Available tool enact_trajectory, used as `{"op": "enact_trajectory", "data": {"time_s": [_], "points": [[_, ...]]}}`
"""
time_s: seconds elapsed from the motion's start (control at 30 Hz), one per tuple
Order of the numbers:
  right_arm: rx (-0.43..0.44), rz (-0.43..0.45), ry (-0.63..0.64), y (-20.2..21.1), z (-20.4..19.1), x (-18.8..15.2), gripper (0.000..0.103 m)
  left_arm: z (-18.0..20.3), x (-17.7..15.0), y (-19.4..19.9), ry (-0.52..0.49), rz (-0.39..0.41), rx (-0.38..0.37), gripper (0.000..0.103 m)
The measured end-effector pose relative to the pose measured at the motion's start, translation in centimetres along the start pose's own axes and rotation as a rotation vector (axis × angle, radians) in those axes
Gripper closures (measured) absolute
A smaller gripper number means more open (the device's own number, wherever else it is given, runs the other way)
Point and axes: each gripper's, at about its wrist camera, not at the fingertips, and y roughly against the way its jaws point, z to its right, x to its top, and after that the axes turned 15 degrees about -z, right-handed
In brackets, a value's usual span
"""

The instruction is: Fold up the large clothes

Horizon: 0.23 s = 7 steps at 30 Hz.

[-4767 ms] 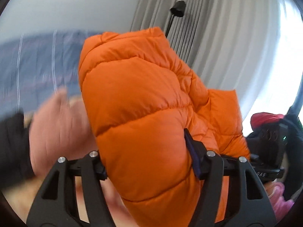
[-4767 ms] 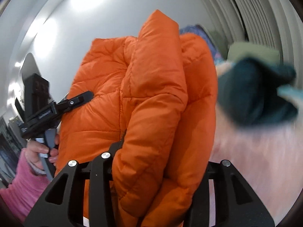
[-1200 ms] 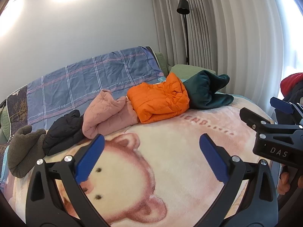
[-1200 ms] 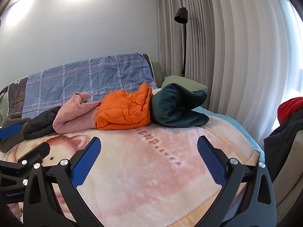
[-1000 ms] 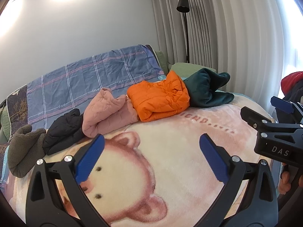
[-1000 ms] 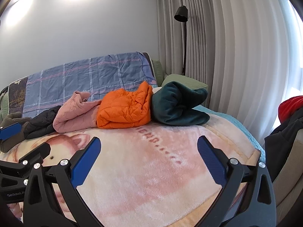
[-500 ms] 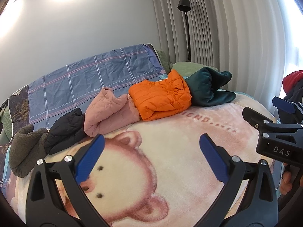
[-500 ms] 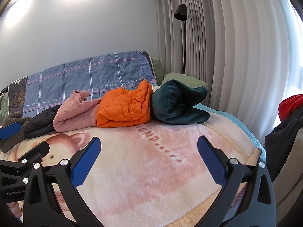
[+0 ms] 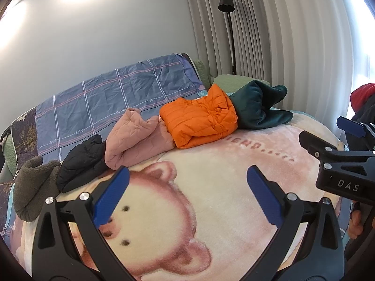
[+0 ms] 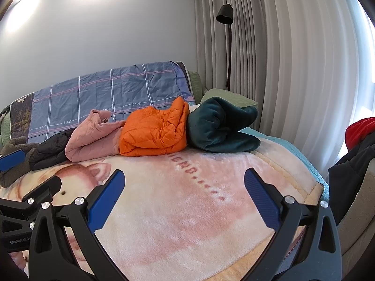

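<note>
Folded orange jacket [image 9: 199,121] on blanket [image 9: 211,175], both grippers apparently empty

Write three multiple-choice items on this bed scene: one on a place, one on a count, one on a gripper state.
1. The orange jacket lies between:
A. pink jacket and teal garment
B. black and olive garments
C. two pillows

2. Folded garments in the row on the blanket:
A. three
B. five
C. seven

3. The left gripper and right gripper are:
A. both shut
B. both open, empty
C. one holding cloth

Answers: A, pink at one side, teal at the other; B, olive, black, pink, orange, teal; B, blue pads spread, nothing between.
</note>
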Motion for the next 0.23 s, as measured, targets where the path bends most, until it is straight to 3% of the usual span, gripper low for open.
{"op": "enact_trajectory", "data": {"time_s": [0.23], "points": [[0.000,-0.005,0.001,-0.19,-0.13,-0.18,0.001,-0.55,-0.29,0.00,-0.007,-0.010,0.004,0.002]]}}
